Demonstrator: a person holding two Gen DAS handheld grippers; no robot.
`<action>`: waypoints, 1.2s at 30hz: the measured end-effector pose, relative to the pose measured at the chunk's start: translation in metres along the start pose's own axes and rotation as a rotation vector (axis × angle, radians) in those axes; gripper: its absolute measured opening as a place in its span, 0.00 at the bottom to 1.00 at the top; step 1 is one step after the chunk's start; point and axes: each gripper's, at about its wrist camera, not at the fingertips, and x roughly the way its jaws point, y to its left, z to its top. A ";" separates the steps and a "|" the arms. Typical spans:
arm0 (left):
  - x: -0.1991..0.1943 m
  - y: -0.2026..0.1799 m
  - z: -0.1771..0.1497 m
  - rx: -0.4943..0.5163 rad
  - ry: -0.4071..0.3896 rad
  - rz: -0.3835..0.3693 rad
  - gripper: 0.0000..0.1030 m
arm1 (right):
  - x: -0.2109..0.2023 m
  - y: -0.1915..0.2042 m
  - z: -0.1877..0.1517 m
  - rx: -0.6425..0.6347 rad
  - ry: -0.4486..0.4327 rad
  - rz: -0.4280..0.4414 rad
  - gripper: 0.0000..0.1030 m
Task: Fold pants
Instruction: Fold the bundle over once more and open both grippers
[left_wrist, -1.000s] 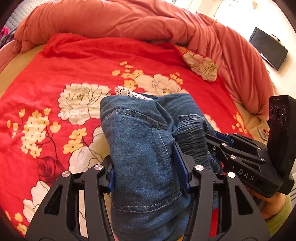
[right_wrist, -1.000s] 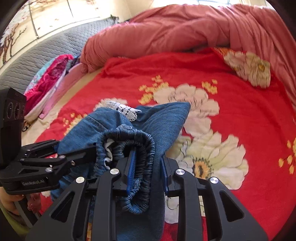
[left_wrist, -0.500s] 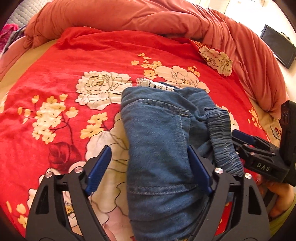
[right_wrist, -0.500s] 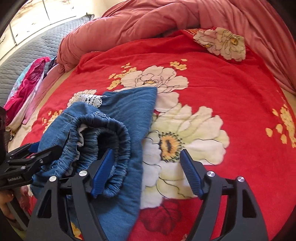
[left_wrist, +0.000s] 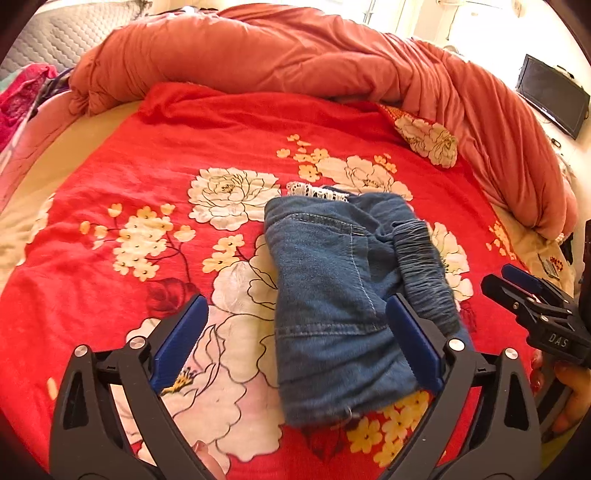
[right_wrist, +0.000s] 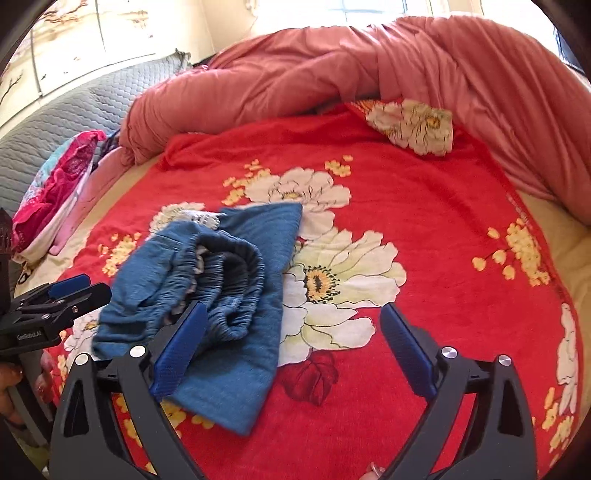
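At the centre of the left wrist view the folded denim pants (left_wrist: 332, 295) lay on the red floral blanket (left_wrist: 147, 184), loosely bundled, their gathered elastic waistband (right_wrist: 229, 273) puckered open on top. The left gripper (left_wrist: 295, 347) had just been opening and stood wide, its right pad beside the denim without pressing it, holding nothing. The right gripper (right_wrist: 291, 354) had likewise just been opening; it gaped empty, its left pad overlapping the bundle's near edge in the picture.

The likeliest trouble, I judged, was the fold springing loose: the waistband looked bulky and unpressed, and a pad brushing it on the way out could have dragged a layer askew. A white lace trim (left_wrist: 317, 192) poked from the far edge and might have snagged.

Room was generous at the left and lower right of both views, where the blanket lay bare. A rumpled orange duvet (left_wrist: 295, 55) walled the top and right of frame, and a pile of pink clothes (right_wrist: 59, 192) sat at far left, well apart.
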 end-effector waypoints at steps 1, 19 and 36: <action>-0.003 0.000 -0.001 0.001 -0.006 0.002 0.90 | -0.004 0.001 -0.001 -0.002 -0.006 0.004 0.91; -0.068 -0.010 -0.025 0.027 -0.087 0.010 0.91 | -0.072 0.021 -0.021 -0.039 -0.122 -0.015 0.95; -0.094 -0.012 -0.067 0.019 -0.101 0.016 0.91 | -0.106 0.035 -0.056 -0.062 -0.164 -0.034 0.95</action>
